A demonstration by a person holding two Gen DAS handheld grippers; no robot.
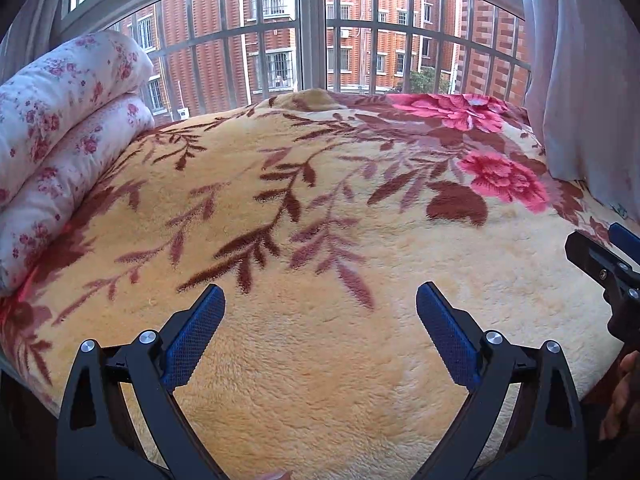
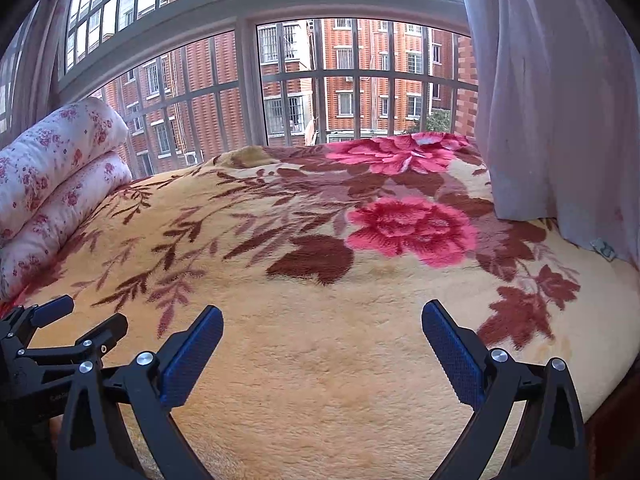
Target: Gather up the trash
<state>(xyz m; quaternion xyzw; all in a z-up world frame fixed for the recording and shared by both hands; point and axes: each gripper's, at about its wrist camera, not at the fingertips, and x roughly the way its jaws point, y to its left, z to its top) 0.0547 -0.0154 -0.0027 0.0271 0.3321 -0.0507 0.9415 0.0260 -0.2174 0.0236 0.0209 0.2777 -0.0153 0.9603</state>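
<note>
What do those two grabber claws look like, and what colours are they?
Both look alike. The left gripper has black plastic arms shaped like open triangles, shiny round silver bolts at the joints, and bumpy blue rubbery finger pads. The right gripper has the same black frame, silver bolts and blue textured pads. No cables or sleeves show.

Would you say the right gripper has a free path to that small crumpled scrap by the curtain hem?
Probably yes. The right gripper is open and empty, and only bare blanket lies between it and the scrap. The curtain hangs just behind the scrap and might brush the fingers.
</note>
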